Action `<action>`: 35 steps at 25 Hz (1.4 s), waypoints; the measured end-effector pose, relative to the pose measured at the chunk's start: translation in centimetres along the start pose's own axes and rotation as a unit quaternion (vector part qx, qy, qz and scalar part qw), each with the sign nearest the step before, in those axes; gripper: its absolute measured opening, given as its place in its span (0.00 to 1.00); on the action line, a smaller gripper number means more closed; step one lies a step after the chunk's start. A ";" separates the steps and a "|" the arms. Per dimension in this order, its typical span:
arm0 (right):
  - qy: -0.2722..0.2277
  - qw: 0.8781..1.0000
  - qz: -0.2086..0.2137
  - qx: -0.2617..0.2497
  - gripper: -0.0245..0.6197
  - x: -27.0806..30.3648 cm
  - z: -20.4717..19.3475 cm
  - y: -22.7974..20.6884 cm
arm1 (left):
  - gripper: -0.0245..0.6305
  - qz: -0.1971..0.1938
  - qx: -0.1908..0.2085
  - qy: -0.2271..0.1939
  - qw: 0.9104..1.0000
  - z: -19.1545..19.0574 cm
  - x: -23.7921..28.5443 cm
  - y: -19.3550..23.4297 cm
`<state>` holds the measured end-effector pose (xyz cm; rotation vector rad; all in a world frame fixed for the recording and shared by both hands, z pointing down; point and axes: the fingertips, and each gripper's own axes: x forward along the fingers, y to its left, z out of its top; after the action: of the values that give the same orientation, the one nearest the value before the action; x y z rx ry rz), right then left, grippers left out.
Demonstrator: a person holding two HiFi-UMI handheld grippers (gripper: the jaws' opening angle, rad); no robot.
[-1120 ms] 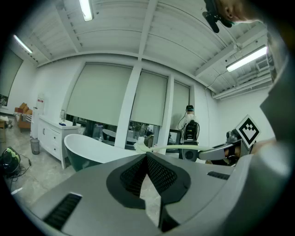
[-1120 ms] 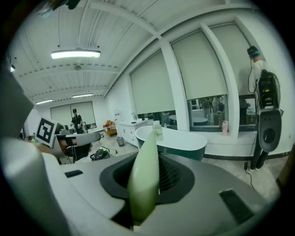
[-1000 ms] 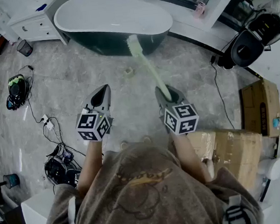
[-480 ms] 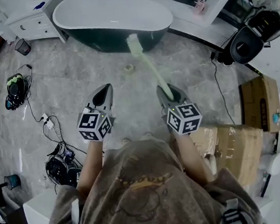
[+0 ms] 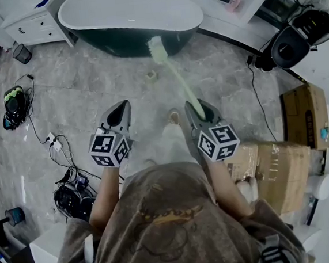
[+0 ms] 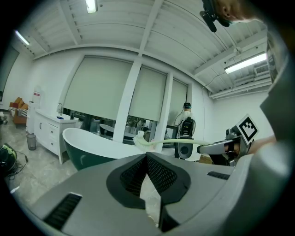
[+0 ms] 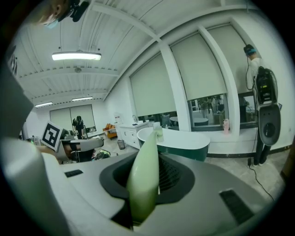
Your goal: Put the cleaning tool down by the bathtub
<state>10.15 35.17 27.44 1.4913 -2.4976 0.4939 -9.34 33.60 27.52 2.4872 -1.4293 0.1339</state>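
your right claw (image 5: 196,110) pinches the cleaning tool (image 5: 173,75) by its handle, so the brush points at the bathtub (image 5: 143,26); your left claw (image 5: 119,111) is pressed together, empty.

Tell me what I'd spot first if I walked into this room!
Probably the big white bathtub with its dark green outside, at the top of the head view. Next, the long pale green brush sticking out of the right gripper, whose jaws are closed on its handle, bristles pointing toward the tub.
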 end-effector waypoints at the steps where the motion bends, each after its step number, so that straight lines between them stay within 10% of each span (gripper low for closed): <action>1: 0.000 1.000 -0.001 0.000 0.18 0.3 0.0 -0.1 | 0.04 -0.001 -0.001 0.000 1.000 -0.1 0.3 0.2; 18: 0.009 1.000 0.009 0.003 0.18 8.9 0.8 -5.4 | 0.04 -0.008 0.002 0.012 1.000 0.2 10.4 4.8; 35: 0.020 0.997 0.072 -0.031 0.18 21.4 10.6 -17.3 | 0.04 0.028 -0.010 0.021 0.999 6.9 27.7 8.4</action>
<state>15.30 6.12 27.84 1.2723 -2.5768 0.4599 -2.82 4.52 28.36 2.4146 -1.4764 0.1809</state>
